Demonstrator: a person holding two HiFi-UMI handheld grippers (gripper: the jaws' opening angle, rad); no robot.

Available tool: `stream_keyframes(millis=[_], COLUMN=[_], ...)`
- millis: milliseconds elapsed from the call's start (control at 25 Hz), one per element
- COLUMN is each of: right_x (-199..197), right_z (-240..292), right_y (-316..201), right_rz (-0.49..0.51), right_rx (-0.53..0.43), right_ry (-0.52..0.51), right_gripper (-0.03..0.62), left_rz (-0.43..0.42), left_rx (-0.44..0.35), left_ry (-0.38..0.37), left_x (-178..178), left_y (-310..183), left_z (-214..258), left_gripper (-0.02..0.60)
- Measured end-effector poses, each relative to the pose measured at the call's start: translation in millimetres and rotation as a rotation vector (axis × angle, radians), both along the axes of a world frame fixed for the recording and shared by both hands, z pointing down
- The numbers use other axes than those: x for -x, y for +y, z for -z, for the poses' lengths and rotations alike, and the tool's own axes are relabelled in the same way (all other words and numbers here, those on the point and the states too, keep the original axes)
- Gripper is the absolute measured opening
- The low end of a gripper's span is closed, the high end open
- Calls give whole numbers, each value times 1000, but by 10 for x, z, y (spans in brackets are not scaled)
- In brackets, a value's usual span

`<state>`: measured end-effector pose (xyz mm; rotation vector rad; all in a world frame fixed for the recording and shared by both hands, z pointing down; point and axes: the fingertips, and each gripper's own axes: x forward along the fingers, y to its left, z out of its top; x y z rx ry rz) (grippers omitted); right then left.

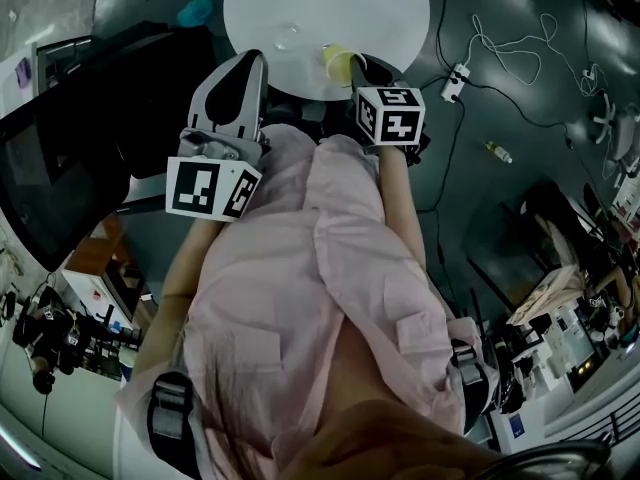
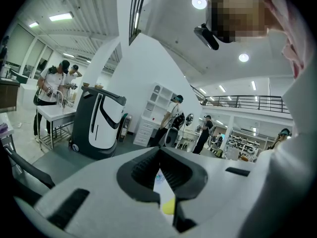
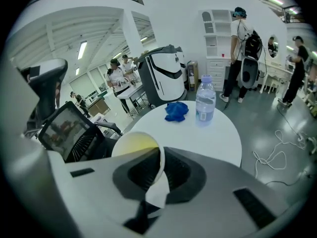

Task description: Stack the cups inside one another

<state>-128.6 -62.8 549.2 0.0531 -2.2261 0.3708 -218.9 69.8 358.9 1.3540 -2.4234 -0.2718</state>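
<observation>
At the near rim of the round table point(image 1: 300, 3), the right gripper point(image 3: 161, 155) has its jaws clamped nearly together on the wall of the yellow cup point(image 3: 131, 144). One jaw is inside the mouth and one is outside. The cup is tipped, its opening facing the left side of the right gripper view. In the head view it sits at the table edge just ahead of the gripper's marker cube; can't tell if it touches the tabletop.

The left gripper point(image 2: 159, 155) has its jaw tips meeting and nothing pinched between them. Only a sliver of white table and a bit of yellow cup show through the gap behind the tips. It points over the table edge, to the left of the yellow cup in the head view.

A clear cup point(image 1: 285, 36) stands alone on the table, near the yellow cup but apart from it, nothing inside it. It's faint, so its detail can't be made out. A blue cloth point(image 3: 177, 110) and a water bottle point(image 3: 205, 105) sit at the far side, well away from both cups.

Progress, as I judge it:
- One cup is picked up.
- No nesting is done yet and the two cups are separate.
- What's left is to bring the yellow cup over the clear one, line up the mouths, seat one in the other and let go.
- No further cups are visible.
</observation>
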Motion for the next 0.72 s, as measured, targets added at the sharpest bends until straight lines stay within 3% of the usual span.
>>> stream_keyframes(millis=[720], right_x=[72], right_z=[-353], right_y=[65], right_rz=[104], right_rx=[-16], right_ry=[112], right_gripper=[37], left_rz=[30], left_rx=[1], left_ry=[-3], left_x=[17], left_y=[55], left_z=[22], left_gripper=[15])
